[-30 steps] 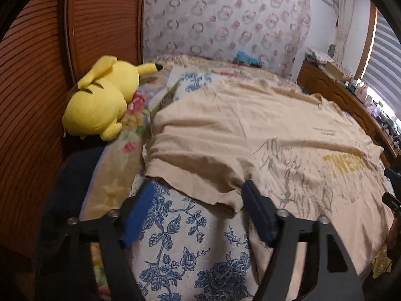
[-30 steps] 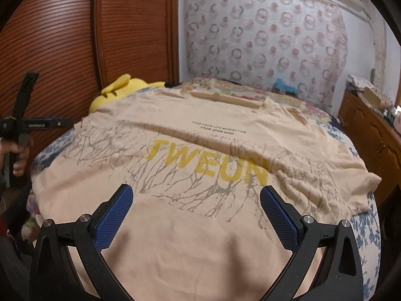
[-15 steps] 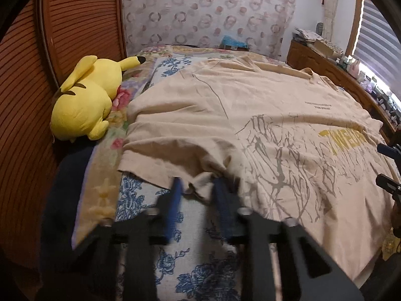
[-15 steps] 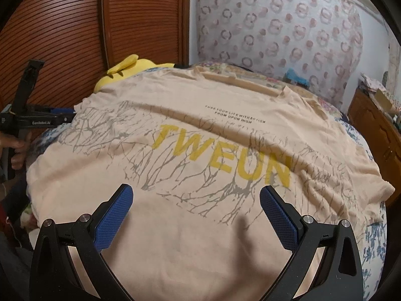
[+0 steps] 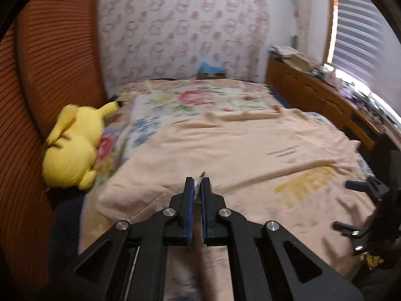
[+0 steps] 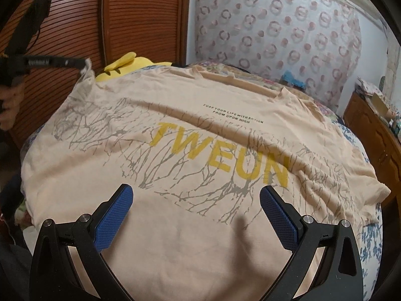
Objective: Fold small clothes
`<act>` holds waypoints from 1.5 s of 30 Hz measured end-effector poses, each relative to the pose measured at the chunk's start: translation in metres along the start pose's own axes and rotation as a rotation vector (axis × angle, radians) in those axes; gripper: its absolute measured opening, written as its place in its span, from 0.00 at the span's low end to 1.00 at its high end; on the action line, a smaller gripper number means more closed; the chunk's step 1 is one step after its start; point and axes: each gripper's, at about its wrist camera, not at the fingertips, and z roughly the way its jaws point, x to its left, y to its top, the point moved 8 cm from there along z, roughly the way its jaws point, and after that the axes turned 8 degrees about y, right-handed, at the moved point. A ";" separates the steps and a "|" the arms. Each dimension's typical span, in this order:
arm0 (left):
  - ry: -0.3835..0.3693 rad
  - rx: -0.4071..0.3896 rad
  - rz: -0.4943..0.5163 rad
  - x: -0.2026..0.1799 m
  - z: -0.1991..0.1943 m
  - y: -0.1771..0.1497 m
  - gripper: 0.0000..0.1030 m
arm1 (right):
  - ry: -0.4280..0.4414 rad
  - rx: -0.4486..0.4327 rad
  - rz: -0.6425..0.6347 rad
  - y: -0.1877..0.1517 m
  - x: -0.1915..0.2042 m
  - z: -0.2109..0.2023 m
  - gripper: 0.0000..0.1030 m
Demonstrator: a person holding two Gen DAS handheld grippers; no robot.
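Now lifted off the bed (image 5: 200, 95): T-shirt (image 6: 200, 130) sleeve, clenched in left tool (image 5: 198, 188), just snapped closed. Right tool (image 6: 195, 200) gaping, holding nothing.

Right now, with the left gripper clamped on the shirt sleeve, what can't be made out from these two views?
- Left wrist: motion blur smears the T-shirt print; the small text is unreadable.
- Left wrist: the closed left gripper hides how much fabric sits between its pads.
- Right wrist: the open right gripper and the frame edge cut off the shirt's near hem.
- Right wrist: the yellow plush toy is mostly behind the raised sleeve.
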 end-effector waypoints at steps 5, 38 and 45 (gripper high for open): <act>-0.085 0.021 0.069 -0.048 -0.001 -0.004 0.06 | 0.001 -0.009 0.013 0.000 -0.002 -0.002 1.00; 0.085 0.206 -0.087 0.084 0.068 -0.062 0.36 | 0.100 -0.018 -0.049 0.034 0.031 0.002 1.00; 0.082 0.206 -0.041 0.075 0.073 -0.049 0.00 | 0.149 -0.017 -0.095 0.046 0.055 0.019 1.00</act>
